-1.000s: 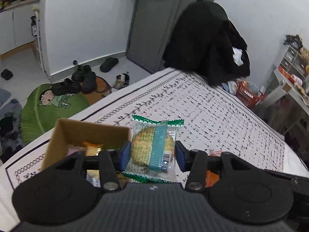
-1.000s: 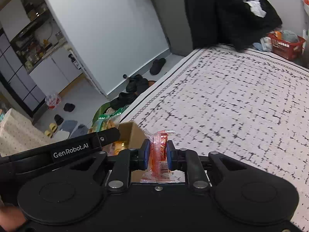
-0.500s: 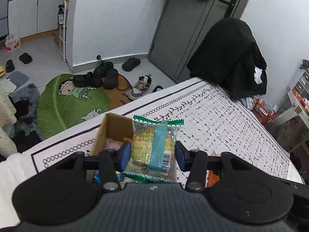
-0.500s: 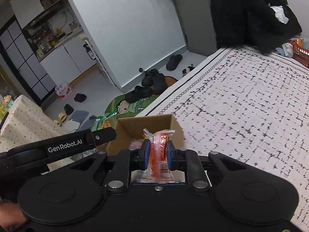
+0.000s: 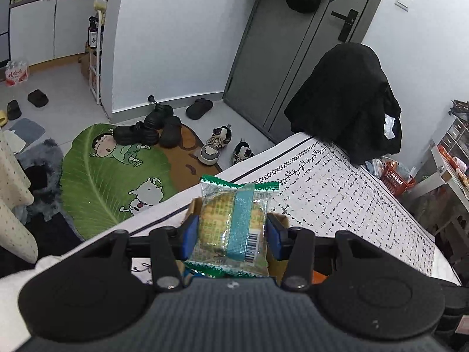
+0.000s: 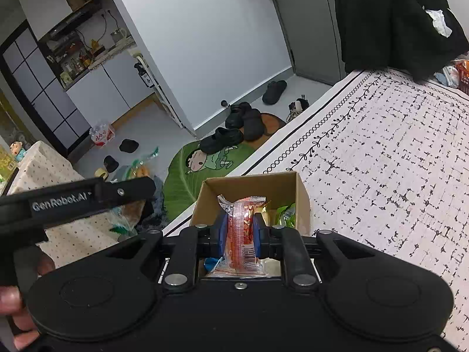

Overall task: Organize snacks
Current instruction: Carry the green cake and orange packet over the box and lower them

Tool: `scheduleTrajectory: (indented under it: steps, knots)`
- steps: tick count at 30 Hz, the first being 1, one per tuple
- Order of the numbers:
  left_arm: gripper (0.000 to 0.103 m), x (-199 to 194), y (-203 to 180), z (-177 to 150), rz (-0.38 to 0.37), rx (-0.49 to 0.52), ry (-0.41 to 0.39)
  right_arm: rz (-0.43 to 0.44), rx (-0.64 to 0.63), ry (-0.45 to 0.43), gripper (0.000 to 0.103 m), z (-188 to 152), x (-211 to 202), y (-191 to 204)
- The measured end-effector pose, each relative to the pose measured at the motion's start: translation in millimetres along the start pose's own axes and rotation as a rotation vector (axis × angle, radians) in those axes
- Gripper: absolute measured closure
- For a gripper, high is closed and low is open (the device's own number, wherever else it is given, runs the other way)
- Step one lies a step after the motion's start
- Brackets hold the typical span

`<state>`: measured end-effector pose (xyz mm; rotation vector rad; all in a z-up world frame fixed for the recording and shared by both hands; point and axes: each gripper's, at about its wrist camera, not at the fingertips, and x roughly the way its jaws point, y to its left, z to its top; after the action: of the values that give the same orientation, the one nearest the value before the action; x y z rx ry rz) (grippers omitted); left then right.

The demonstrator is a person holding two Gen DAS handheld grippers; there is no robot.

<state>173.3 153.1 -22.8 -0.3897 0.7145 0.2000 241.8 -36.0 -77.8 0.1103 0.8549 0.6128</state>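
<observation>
**Both snacks now over the box**

We have carried both grippers across the bed (image 6: 395, 161): the left gripper (image 5: 233, 231) clenches the green-edged biscuit pack (image 5: 234, 226), the right gripper (image 6: 239, 231) the red snack packet (image 6: 241, 228), above the cardboard box (image 6: 303, 193). Release should follow.

green leaf rug (image 5: 99, 182) — floor by bed's near edge | black clogs (image 5: 146, 126) on rug | sneakers (image 5: 215, 143) — rug's edge | black coat (image 5: 348, 99) at bed's far corner | grey door (image 5: 296, 38)

My two black grippers, left (image 5: 231, 231) and right (image 6: 239, 231), carry blue pads, silver screws and white "GenRobot.AI" lettering.
</observation>
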Motion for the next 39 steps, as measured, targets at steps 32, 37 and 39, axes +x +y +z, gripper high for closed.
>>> scheduleTrajectory:
  steps: [32, 37, 39]
  knots:
    - [0.042, 59.1, 11.8, -15.7, -0.033, 0.098, 0.146, -0.05, 0.003, 0.155, 0.085, -32.1, 49.3, -4.5]
    - [0.041, 64.2, 20.6, -17.5, -0.026, 0.066, 0.162, -0.065, -0.005, 0.195, 0.085, -44.6, 61.2, -2.3]
    - [0.04, 63.3, 23.2, -17.4, -0.025, 0.062, 0.16, -0.07, -0.003, 0.21, 0.085, -47.9, 65.6, -2.0]
